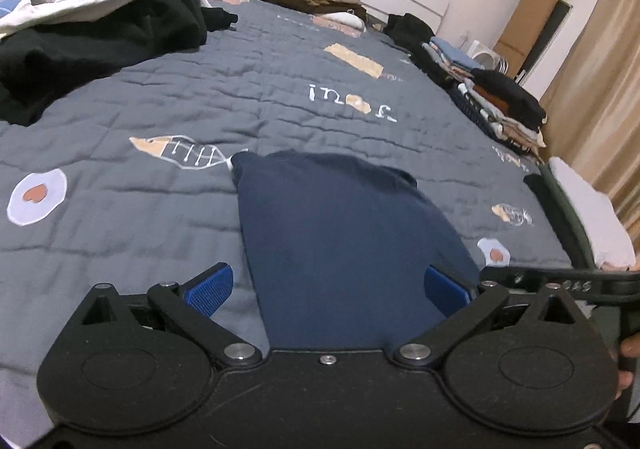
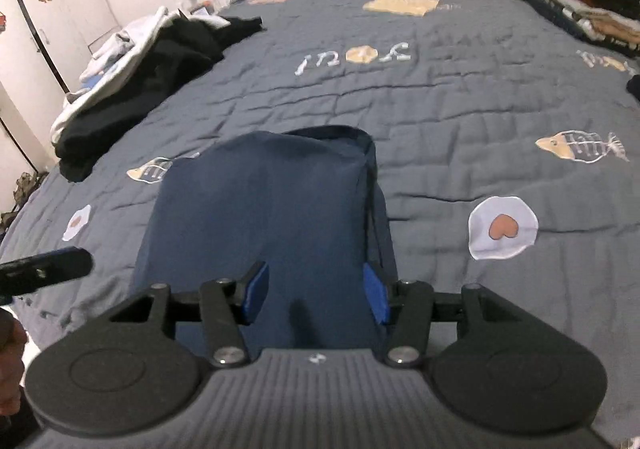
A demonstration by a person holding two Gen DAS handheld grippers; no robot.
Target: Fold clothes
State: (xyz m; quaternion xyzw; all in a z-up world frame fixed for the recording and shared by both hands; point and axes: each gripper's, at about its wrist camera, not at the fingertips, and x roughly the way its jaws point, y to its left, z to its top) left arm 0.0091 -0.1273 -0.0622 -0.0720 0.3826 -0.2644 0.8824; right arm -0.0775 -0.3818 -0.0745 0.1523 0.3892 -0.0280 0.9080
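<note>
Left wrist view first: the left gripper (image 1: 326, 287) has its jaws spread as wide as they go, blue pads (image 1: 210, 287) well apart and nothing pinched between them. The folded navy garment (image 1: 340, 233) lies flat on the grey quilt (image 1: 160, 97), dead ahead of the tongs in the lower middle of the frame. Its long axis runs away from the camera toward the upper middle, and its near end slips out of sight under the gripper body. The right-hand pad sits over the cloth's edge, the left-hand pad over bare quilt; whether either touches, I cannot tell. At the lower right edge the other tool's black bar pokes in, so the two hands are close together. The gripper looks down at the bed on a slant, not straight down.

Over to the right wrist view: the right gripper (image 2: 316, 291) stands about half open, both pads over the navy cloth with a clear gap and no fold caught between them. The garment fills the centre, same long axis running up the frame, collar end at the far upper middle. Both tongs sit at its near end, neither clearly nearer. I judge this fold finished and released. The unfolded pile (image 2: 152, 73) waits at the upper left, the folded stack (image 2: 588, 5) at the upper right.
</note>
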